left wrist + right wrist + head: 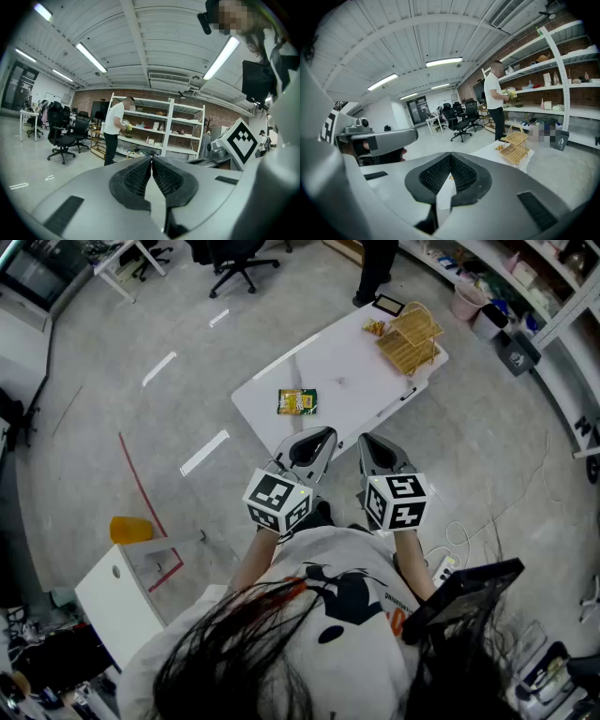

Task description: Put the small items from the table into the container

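Head view: both tongs shut, empty, short of the tabletop [347, 381].
Left tongs [319, 435] and right tongs [368, 440] press jaws together on nothing. Better to open one before reaching the green-yellow packet [296, 402] lying on the tabletop, then carry it to the wicker container [410, 337] at the far end. Packet print is too small to read.

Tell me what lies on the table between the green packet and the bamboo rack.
Nothing: the head view shows only bare white table between the packet and the rack.
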`<action>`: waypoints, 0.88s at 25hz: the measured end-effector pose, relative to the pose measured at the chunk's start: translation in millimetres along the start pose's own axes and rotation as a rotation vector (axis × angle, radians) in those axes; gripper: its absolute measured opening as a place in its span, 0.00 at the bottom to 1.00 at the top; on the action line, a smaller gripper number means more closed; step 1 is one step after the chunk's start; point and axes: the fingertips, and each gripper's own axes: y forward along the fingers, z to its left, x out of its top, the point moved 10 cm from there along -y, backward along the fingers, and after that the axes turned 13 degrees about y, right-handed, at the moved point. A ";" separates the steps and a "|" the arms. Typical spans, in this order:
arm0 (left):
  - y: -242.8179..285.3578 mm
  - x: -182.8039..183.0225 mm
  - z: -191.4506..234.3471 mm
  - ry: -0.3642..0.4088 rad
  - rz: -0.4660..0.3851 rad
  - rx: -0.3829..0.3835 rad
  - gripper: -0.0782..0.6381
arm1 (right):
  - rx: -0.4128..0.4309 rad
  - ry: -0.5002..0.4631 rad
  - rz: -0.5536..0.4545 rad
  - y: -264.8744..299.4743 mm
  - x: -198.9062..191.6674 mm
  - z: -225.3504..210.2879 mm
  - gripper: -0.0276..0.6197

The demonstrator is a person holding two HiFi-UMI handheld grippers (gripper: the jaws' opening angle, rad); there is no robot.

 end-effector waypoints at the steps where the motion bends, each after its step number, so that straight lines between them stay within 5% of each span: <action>1: 1.0 -0.9 0.0 -0.001 0.001 -0.001 0.12 | 0.000 0.000 0.001 0.5 -0.2 -0.8 0.06; 22: 11.6 -14.2 37.2 -0.037 0.008 -0.029 0.12 | -0.036 0.033 0.009 34.2 2.5 3.4 0.06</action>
